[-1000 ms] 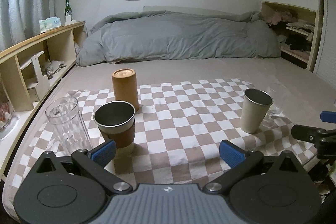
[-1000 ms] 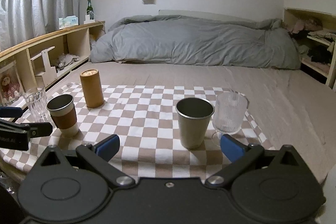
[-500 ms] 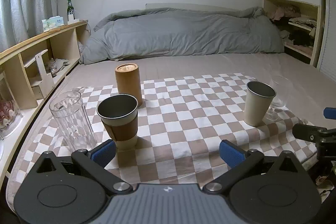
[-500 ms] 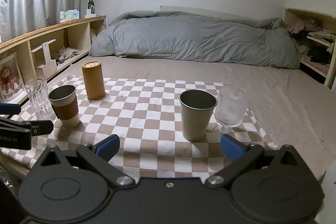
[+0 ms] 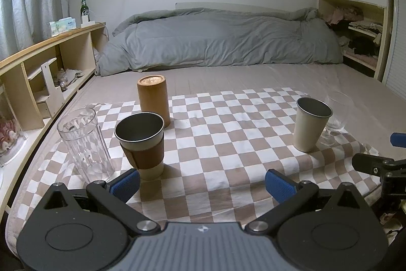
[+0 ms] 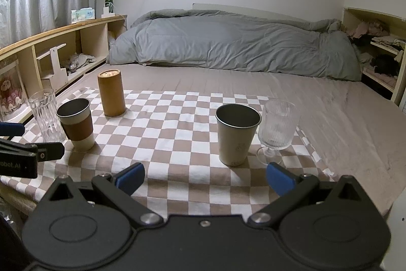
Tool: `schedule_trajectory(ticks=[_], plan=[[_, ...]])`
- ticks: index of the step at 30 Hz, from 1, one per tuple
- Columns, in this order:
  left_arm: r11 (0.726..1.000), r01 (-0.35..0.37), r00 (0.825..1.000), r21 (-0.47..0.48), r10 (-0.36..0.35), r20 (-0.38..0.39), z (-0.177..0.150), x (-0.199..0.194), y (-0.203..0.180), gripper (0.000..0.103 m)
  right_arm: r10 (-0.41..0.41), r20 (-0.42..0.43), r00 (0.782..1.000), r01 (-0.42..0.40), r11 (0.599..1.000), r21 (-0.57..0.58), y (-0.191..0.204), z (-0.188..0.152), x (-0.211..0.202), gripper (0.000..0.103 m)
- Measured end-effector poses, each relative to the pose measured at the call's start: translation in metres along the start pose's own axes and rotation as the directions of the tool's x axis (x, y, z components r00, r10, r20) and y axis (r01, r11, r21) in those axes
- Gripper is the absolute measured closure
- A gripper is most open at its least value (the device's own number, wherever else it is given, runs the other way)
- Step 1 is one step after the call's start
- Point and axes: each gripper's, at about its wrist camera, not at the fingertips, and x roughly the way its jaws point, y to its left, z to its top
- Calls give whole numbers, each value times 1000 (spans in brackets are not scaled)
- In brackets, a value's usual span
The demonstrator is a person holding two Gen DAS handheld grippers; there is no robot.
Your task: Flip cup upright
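Note:
A tall brown cup (image 5: 153, 99) (image 6: 111, 92) stands mouth down on the checkered cloth (image 5: 228, 128) (image 6: 172, 128), at its far left. A metal cup with a brown sleeve (image 5: 142, 144) (image 6: 76, 123), a cream metal cup (image 5: 310, 123) (image 6: 237, 133), a clear tumbler (image 5: 85, 141) (image 6: 47, 114) and a ribbed stemmed glass (image 5: 336, 116) (image 6: 276, 130) all stand upright. My left gripper (image 5: 203, 186) is open and empty at the cloth's near edge, just in front of the sleeved cup. My right gripper (image 6: 204, 178) is open and empty, in front of the cream cup.
The cloth lies on a bed with a grey duvet (image 5: 215, 42) at the back. A wooden shelf unit (image 5: 38, 73) runs along the left, with a green bottle (image 5: 84, 8) on top. Open shelves with clothes (image 5: 360, 34) stand at the right.
Both grippers have pulled back and tilted slightly, so the cups sit a little farther off in view. No cup has moved. Both stay open.

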Motion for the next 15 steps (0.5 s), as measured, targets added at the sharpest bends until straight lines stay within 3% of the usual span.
schedule_trajectory(ticks=[15], plan=[[1000, 0, 1000, -1, 0, 0, 0, 0, -1, 0, -4, -1, 1000, 4, 1000, 1, -1, 0, 0, 0]])
